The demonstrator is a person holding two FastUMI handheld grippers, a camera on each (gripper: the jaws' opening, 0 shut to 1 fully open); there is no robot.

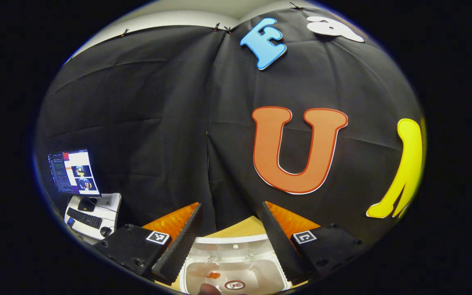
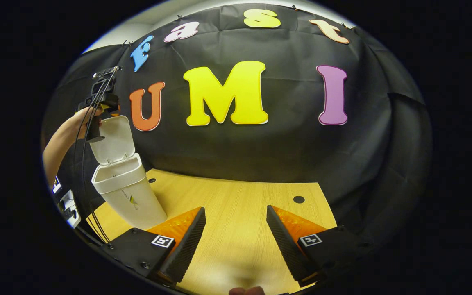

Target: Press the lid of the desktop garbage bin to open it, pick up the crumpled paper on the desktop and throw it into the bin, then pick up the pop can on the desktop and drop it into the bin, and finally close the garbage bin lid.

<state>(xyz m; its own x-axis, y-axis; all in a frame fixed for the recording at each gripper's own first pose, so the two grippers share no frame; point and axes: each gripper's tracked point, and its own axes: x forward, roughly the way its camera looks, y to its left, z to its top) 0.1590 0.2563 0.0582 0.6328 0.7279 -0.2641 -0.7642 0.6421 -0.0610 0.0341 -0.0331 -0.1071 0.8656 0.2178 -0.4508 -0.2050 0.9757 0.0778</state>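
The white desktop bin (image 2: 127, 192) stands at the table's left end with its lid (image 2: 115, 139) swung up. A hand holds my left gripper (image 2: 107, 107) above the raised lid. In the left gripper view I look down into the open bin (image 1: 232, 239). My left gripper (image 1: 229, 204) is open over it, with nothing between its fingers. Deep inside lies the pop can (image 1: 234, 284), its round red-and-white end facing up. Beside it is a pale, orange-marked shape (image 1: 209, 273) too blurred to name. My right gripper (image 2: 236, 208) hangs open over the bare wooden table (image 2: 240, 237).
A monitor (image 1: 74, 172) and a keyboard (image 1: 84, 217) sit on a white desk beyond the table's left end. The tabletop has a small black hole (image 2: 298, 199) near its back right. The black cloth wall closes off the back and right sides.
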